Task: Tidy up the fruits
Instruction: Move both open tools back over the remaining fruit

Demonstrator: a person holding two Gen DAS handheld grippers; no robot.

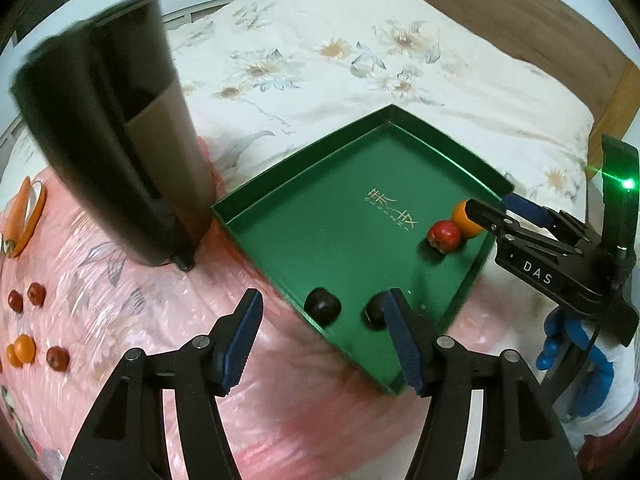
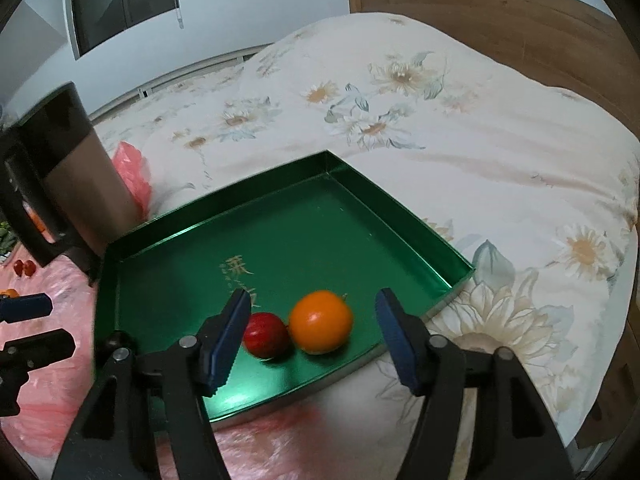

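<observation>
Both hand-held grippers are hanging wide apart and empty over the green tray [image 1: 280, 236] on the bed, which seems to be serving as the collecting place. Ahead of the right hand-held gripper [image 2: 310, 338], between its fingers, are sitting the orange fruit [image 2: 321, 321] and red fruit [image 2: 266, 335]; two dark fruits [image 1: 322, 306] are lying just beyond the left hand-held gripper [image 1: 322, 338], while more fruit is waiting on the pink sheet [image 1: 120, 320] to its left.

Lighting: soft, even indoor light from above; my views read moderately bright, slightly cool. Glare: sheen streak on the tray [image 2: 168, 240] wall at 9 o'clock; green LED flare [image 1: 629, 184] at 3 o'clock; plastic sheet [image 1: 132, 312] glints. Shadows: faint, short, under the orange [image 2: 321, 321] and red fruit [image 2: 265, 335]. Blur: dark jug [image 1: 100, 128] smeared at 10 o'clock; my fingers [image 1: 240, 340] fairly sharp. Distortion: strong fisheye bowing, black vignette in all corners.
</observation>
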